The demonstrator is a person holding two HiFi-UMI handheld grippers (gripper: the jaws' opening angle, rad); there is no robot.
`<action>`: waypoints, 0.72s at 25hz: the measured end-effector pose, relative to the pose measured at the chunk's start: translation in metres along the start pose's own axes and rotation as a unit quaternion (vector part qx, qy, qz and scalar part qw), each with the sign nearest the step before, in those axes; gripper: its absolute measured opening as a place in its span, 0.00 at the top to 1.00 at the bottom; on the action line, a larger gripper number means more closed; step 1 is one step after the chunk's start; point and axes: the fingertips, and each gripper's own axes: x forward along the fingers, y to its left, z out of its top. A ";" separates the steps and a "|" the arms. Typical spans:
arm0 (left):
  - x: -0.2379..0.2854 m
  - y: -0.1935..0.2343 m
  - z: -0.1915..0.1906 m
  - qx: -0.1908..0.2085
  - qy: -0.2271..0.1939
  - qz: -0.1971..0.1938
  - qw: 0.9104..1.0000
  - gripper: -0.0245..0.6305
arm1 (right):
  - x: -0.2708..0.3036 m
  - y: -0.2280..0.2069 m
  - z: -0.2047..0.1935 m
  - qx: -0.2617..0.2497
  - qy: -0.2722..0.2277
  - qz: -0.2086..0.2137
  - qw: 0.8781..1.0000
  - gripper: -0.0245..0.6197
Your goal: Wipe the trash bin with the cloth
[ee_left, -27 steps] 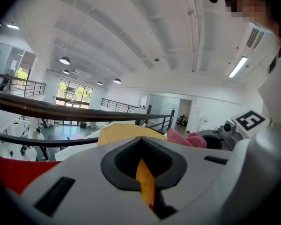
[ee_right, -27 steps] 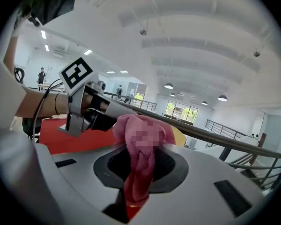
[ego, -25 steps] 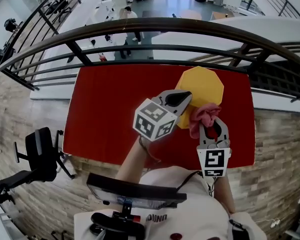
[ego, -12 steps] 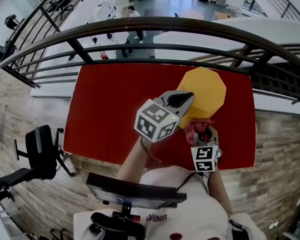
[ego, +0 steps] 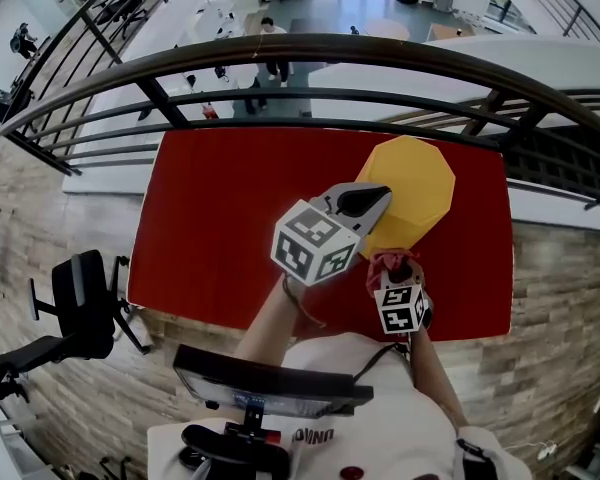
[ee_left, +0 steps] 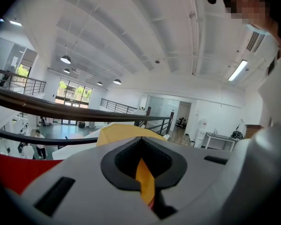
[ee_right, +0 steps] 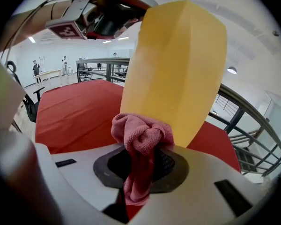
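The yellow trash bin (ego: 417,180) is at the far right part of the red bench (ego: 220,208). The left tongs (ego: 365,200) are closed on the thin wall at its rim, and the right tongs (ego: 394,268) are clamped on the pink cloth (ee_right: 139,136), whose bunched end touches the bin's side. The bin looks light, stiff and smooth, so I think it may slide or tip; the rim is a sensible hold. The cloth is soft and yields under pressure

One bin (ego: 415,183) stands near the far right corner of one tabletop (ego: 210,218). There is one cloth (ego: 383,260) and two grippers: left gripper (ego: 365,200), right gripper (ego: 396,266).
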 end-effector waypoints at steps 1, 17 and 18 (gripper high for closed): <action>0.000 0.000 0.000 -0.002 -0.001 0.000 1.000 0.97 | 0.003 0.001 -0.003 0.002 0.005 0.002 1.000 0.86; 0.002 0.000 0.000 0.001 0.003 0.003 1.000 0.97 | -0.068 -0.008 0.068 0.038 -0.066 0.063 0.995 0.86; 0.002 0.000 -0.001 0.002 0.003 0.004 1.000 0.97 | -0.085 -0.011 0.088 0.049 -0.094 0.066 0.992 0.86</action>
